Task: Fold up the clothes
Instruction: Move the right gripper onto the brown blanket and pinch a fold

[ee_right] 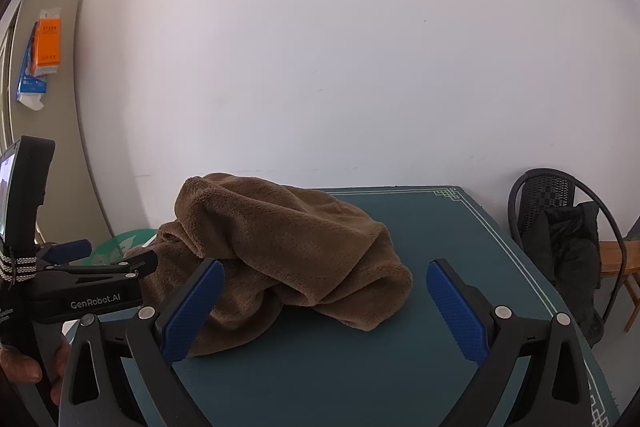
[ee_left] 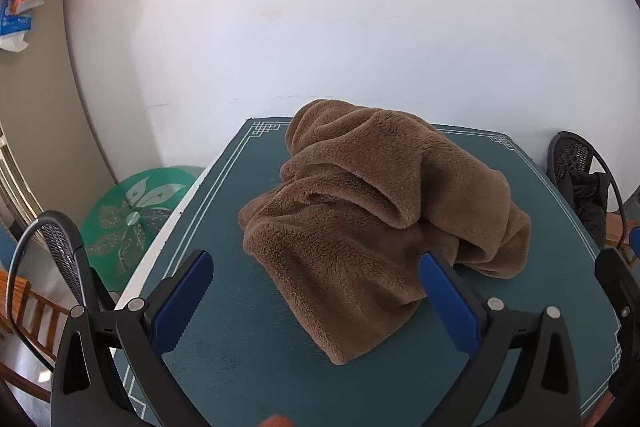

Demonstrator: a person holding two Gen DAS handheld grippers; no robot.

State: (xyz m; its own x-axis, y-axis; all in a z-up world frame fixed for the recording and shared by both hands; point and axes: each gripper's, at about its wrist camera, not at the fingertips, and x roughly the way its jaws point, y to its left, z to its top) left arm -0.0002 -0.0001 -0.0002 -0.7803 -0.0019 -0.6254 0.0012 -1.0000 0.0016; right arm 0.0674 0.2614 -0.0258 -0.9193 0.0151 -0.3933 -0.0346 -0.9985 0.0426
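Blue-padded left tongs (ee_left: 316, 291) gape wide over a brown fleece garment (ee_left: 372, 211) heaped in a rumpled mound on the green table (ee_left: 224, 307), its nearest flap reaching toward six o'clock between the spread fingers. Right tongs (ee_right: 324, 303) likewise stand parted and hold nothing, the heap sitting from ten to twelve o'clock of them, toward the table's far left. No edge, sleeve or hem can be told apart in the bunched pile. Risks, as judged from this: a pinch into thick plush may catch several layers at once and lift the whole lump, and a tug toward nine o'clock may drag it off the table's left edge, above a green patterned disc (ee_left: 132, 215) below.
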